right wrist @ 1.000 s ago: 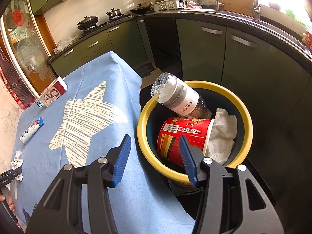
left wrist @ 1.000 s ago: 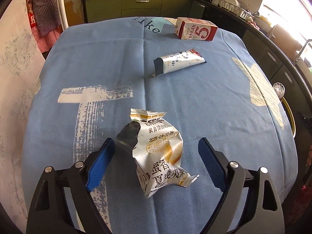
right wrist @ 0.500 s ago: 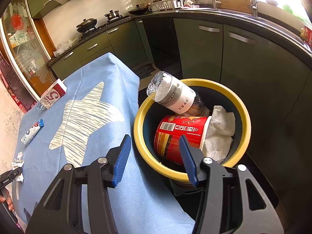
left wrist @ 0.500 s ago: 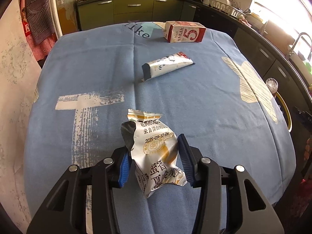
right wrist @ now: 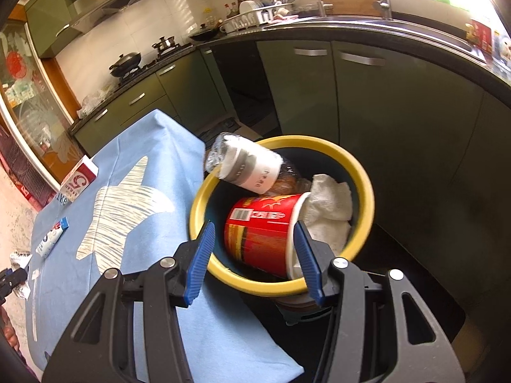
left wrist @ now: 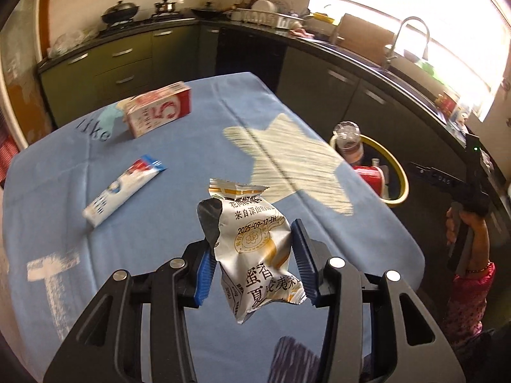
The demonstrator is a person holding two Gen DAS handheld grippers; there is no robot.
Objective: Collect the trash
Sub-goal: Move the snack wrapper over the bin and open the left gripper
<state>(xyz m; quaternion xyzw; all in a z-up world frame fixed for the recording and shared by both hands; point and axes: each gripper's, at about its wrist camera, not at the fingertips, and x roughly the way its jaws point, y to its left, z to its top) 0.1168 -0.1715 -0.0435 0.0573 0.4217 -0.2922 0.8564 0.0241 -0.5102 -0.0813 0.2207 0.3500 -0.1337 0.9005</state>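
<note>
My left gripper (left wrist: pixel 252 255) is shut on a crumpled silver snack wrapper (left wrist: pixel 252 223) and holds it clear above the blue tablecloth (left wrist: pixel 191 146). A toothpaste tube (left wrist: pixel 123 190) and a red-and-white milk carton (left wrist: pixel 158 111) lie on the cloth farther back. The yellow-rimmed bin (right wrist: pixel 367 191) stands off the table's right edge. It holds a plastic bottle (right wrist: pixel 249 166), a red paper cup (right wrist: pixel 262 229) and white tissue (right wrist: pixel 329 210). My right gripper (right wrist: pixel 254 233) hangs open above the bin's near rim with nothing between its fingers.
Dark green kitchen cabinets (right wrist: pixel 383 111) and a counter with a sink curve round behind the bin. A stove with pots (left wrist: pixel 121 9) sits at the back. A person's hand in a pink sleeve (left wrist: pixel 469 274) holds the right gripper beside the table.
The left jaws closed on the wrapper, lifted it off the cloth and swung right, bringing the bin into view. The right gripper drifted a little over the bin, still open.
</note>
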